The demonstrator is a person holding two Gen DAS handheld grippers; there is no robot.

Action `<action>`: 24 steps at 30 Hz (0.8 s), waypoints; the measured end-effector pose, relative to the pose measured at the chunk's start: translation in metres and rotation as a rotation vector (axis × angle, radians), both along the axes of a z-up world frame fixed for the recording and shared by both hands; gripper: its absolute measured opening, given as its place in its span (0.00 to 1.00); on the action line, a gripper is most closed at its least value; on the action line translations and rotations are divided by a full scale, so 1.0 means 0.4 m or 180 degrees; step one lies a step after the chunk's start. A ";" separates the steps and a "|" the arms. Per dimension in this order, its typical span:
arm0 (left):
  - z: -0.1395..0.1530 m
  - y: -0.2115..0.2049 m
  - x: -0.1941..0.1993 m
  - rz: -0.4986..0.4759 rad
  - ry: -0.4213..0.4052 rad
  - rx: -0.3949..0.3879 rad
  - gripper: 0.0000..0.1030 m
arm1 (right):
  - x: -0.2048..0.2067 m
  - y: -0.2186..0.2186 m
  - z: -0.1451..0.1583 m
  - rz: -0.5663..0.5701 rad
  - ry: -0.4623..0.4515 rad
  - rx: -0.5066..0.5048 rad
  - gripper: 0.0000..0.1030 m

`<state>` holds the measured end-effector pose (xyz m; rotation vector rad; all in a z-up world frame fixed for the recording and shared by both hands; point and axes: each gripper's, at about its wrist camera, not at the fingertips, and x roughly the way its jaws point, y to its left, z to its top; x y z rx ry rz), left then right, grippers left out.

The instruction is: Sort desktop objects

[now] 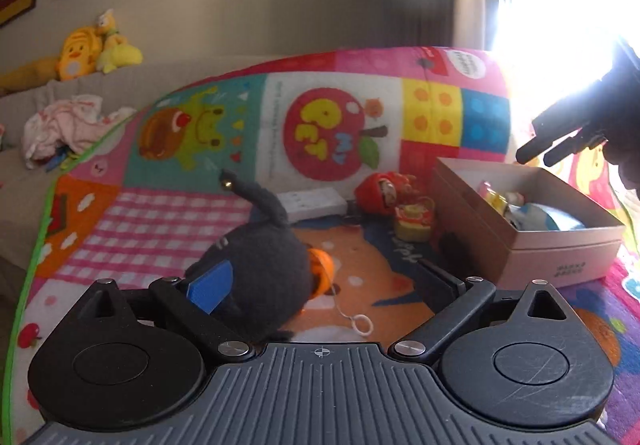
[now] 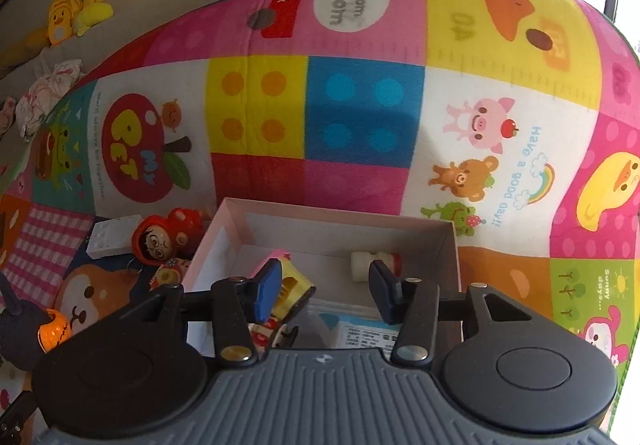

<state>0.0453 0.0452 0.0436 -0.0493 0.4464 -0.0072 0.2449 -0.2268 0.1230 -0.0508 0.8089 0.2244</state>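
You are hovering the left gripper (image 1: 320, 277) over the black plush cat (image 1: 260, 265), its fingers spread wide around the toy and not pressing it, likely lining up a grasp. The cat, dark and fuzzy with an orange pumpkin, is lying on the colourful mat (image 1: 160, 213). You are holding the right gripper (image 2: 324, 291) above the cardboard box (image 2: 340, 221), its fingers part-open and empty, as after a drop.

One cardboard box (image 2: 332, 221) on play mat (image 2: 360, 117).
Left of box: two red dolls (image 2: 158, 241), one white power strip (image 2: 110, 235), one dark plush toy (image 1: 260, 265).
Inside box: one white bottle (image 2: 370, 263), one yellow toy (image 2: 294, 285).
Far left of box: two yellow plush toys (image 2: 70, 15) on sofa.
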 end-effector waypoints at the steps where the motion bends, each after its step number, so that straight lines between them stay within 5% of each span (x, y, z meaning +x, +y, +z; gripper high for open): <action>1: -0.006 0.010 0.007 0.0043 0.0039 -0.0039 0.97 | 0.003 0.045 0.007 0.0112 0.0000 -0.0002 0.57; 7: -0.034 0.038 0.000 0.0084 0.0022 -0.0110 0.99 | 0.073 0.290 -0.006 0.0504 0.0104 -0.0098 0.74; 9: -0.039 0.043 -0.004 0.0064 0.0004 -0.0155 1.00 | 0.105 0.353 -0.026 0.0463 0.0023 -0.0322 0.74; 11: -0.040 0.049 -0.009 0.0053 -0.0026 -0.0234 1.00 | 0.146 0.405 -0.058 0.0343 -0.0158 -0.0667 0.61; 19: -0.033 0.078 -0.026 -0.0044 -0.0158 -0.0555 1.00 | 0.290 0.414 -0.155 0.0149 0.0429 -0.0693 0.59; 24: -0.024 0.085 -0.032 -0.0017 -0.0241 -0.0584 1.00 | 0.252 0.391 -0.159 0.0403 0.0790 -0.0491 0.57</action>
